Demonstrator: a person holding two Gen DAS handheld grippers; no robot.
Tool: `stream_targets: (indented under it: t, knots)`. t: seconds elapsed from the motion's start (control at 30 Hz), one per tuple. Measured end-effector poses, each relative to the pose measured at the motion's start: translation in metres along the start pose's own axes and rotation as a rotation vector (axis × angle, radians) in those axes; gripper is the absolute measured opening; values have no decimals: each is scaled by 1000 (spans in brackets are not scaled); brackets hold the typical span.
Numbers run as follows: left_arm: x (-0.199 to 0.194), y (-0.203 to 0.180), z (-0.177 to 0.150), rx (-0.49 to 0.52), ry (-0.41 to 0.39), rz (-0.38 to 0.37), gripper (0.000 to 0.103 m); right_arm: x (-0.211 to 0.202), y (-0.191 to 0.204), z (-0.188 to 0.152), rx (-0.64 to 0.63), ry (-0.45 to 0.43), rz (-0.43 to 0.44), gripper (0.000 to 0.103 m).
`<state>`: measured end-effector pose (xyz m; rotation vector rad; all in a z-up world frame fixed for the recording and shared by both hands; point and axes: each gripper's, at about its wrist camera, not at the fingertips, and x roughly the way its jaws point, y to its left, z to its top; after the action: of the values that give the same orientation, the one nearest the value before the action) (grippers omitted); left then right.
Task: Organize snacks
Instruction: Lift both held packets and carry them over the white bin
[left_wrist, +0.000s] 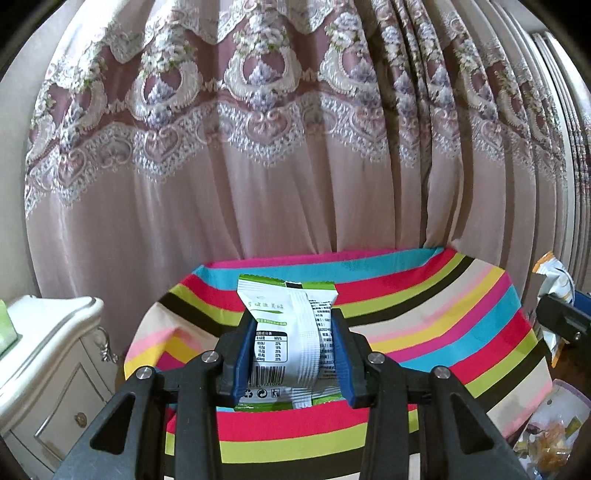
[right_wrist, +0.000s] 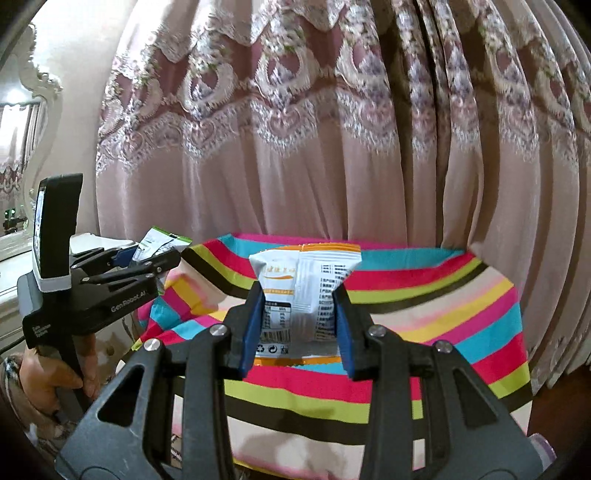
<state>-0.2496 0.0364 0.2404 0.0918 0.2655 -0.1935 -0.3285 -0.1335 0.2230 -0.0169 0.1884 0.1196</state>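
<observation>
The left gripper (left_wrist: 293, 350) is clenched on a green-and-white snack packet (left_wrist: 286, 334), its blue pads pressing the packet's two sides; the packet stands upright between them with its back seam, nutrition table and barcode facing the camera. The right gripper (right_wrist: 300, 326) is likewise clamped on an orange-and-white snack packet (right_wrist: 301, 295), held upright in the same manner, printed back toward the lens. Both packets are held in the air above a striped fabric bin (left_wrist: 424, 306), whose bands run pink, blue, red, lime, brown and cream; its open rim lies just beyond and below each packet. In the right wrist view the left gripper appears at the left edge, well apart from the right one, with the green packet's top edge showing past its fingers and a person's hand (right_wrist: 44, 373) wrapped round its handle. A pink curtain (left_wrist: 258, 166) with lace-patterned embroidery hangs directly behind the bin. A white carved cabinet (left_wrist: 48, 369) stands to the left of the bin. At the lower right of the left wrist view lies a clear bag of assorted snacks (left_wrist: 550, 439), its contents too blurred to identify. A mirror with an ornate white frame (right_wrist: 33, 85) is visible at the far left of the right wrist view.
</observation>
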Motion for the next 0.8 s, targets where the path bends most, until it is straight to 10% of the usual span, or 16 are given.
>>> stream_targets:
  t: [0.8]
  knots:
    - [-65, -71, 28, 128, -192, -79, 40, -66, -48, 13, 51, -140, -101, 40]
